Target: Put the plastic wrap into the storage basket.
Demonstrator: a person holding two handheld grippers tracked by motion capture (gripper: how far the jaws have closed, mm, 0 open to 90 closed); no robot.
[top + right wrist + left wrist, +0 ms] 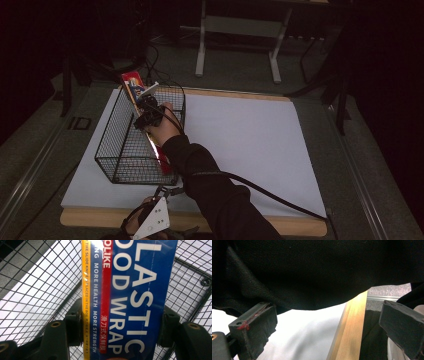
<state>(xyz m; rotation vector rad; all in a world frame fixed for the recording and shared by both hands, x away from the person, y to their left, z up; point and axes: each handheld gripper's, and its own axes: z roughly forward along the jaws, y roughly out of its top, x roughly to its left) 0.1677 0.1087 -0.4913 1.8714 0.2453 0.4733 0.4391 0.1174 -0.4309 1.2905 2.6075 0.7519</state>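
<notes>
Table: white sheet (240,140) on a wood-edged table (295,226), dim room
Basket: wire basket (117,150), left side
Box: food wrap box (130,295), slanted inside basket, likely being loaded
Right gripper (148,116): fingers clamped on box
Left gripper (152,220): fingers apart, empty, idle at near edge

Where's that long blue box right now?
The box leans in the wire basket at the table's left, gripped by the right tongs.
</notes>
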